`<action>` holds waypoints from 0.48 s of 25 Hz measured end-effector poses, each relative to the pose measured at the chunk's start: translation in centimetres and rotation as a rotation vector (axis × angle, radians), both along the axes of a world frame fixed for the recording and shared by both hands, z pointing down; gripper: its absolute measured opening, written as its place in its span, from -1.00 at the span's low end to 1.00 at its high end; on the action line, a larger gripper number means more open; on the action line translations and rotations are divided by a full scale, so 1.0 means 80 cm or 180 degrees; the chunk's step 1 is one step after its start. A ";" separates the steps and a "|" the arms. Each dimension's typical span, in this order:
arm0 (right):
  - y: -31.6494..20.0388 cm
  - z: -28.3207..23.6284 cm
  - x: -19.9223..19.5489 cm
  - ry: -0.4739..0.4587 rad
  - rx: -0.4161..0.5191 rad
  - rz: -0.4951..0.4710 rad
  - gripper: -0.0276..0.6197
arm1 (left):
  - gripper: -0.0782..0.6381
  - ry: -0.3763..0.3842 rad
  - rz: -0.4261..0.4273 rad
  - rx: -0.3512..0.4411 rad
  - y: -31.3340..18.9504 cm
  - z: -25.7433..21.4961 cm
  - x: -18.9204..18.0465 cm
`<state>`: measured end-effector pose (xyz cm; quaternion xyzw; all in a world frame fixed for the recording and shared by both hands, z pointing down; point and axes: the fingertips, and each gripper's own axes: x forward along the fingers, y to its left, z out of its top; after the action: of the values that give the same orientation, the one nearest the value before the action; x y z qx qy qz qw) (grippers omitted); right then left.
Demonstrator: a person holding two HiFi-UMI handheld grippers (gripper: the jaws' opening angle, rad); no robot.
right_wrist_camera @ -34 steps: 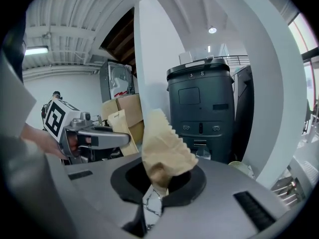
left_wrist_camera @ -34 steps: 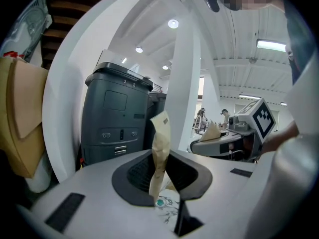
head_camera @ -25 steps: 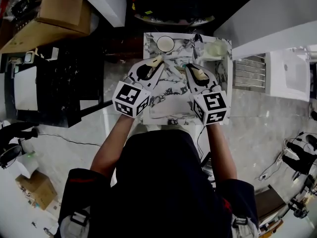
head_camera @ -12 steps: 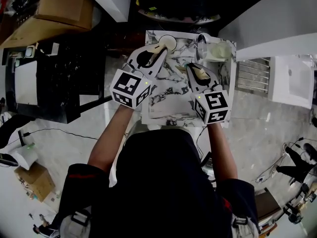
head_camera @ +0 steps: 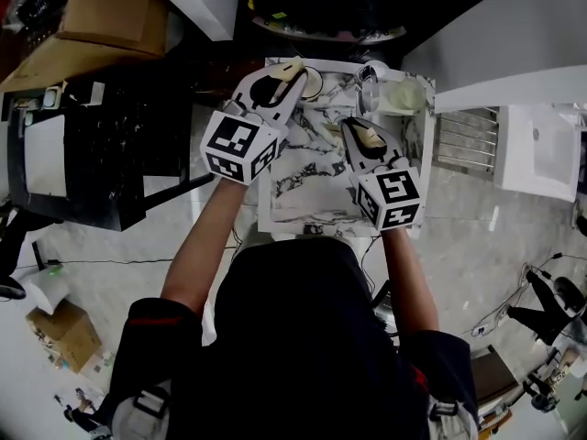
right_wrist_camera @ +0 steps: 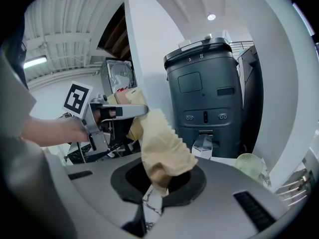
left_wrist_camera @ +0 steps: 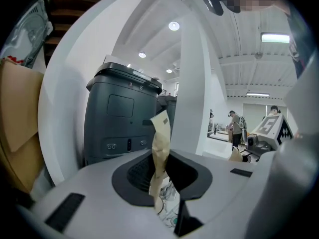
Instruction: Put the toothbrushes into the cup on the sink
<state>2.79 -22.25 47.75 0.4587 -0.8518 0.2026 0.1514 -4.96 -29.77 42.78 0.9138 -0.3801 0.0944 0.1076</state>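
The white cup [head_camera: 313,82] stands at the back of the marble sink top [head_camera: 303,186]. My left gripper [head_camera: 292,66] hangs over the cup's left rim and partly covers it. In the left gripper view its tan pads [left_wrist_camera: 160,133] lie together as one narrow strip; nothing shows between them. My right gripper [head_camera: 353,127] is over the middle of the counter, right of the cup. Its tan pads [right_wrist_camera: 162,151] are pressed shut, with no object showing in them. The left gripper [right_wrist_camera: 130,102] appears at the left of the right gripper view. No toothbrush is clearly visible in any view.
A chrome faucet [head_camera: 370,73] and a pale green dish [head_camera: 401,92] sit at the counter's back right. A tall grey machine [right_wrist_camera: 204,93] stands behind the sink beside a white pillar [left_wrist_camera: 194,83]. Cardboard boxes [head_camera: 110,16] lie far left, a white radiator [head_camera: 463,136] at right.
My left gripper has travelled from mid-counter toward the back and a little up, ending over the cup's rim. The right gripper has stayed about where it was.
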 end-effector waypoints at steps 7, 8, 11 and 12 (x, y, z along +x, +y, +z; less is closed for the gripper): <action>-0.001 0.004 0.006 -0.0006 -0.0029 0.0008 -0.77 | -0.59 0.0003 -0.0046 -0.0108 -0.004 0.023 0.004; -0.001 0.004 0.006 -0.0008 -0.0031 0.0008 -0.77 | -0.59 -0.0006 -0.0041 -0.0121 -0.004 0.027 0.005; -0.001 0.007 0.006 -0.0011 -0.0041 0.0002 -0.77 | -0.59 -0.0038 -0.0040 -0.0167 -0.002 0.041 0.007; -0.002 0.008 0.006 -0.0010 -0.0045 0.0000 -0.77 | -0.59 -0.0057 -0.0040 -0.0182 -0.001 0.046 0.008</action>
<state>3.26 -22.38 48.38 0.4572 -0.8506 0.2094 0.1533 -4.32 -29.85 46.45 0.9071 -0.3838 0.1128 0.1308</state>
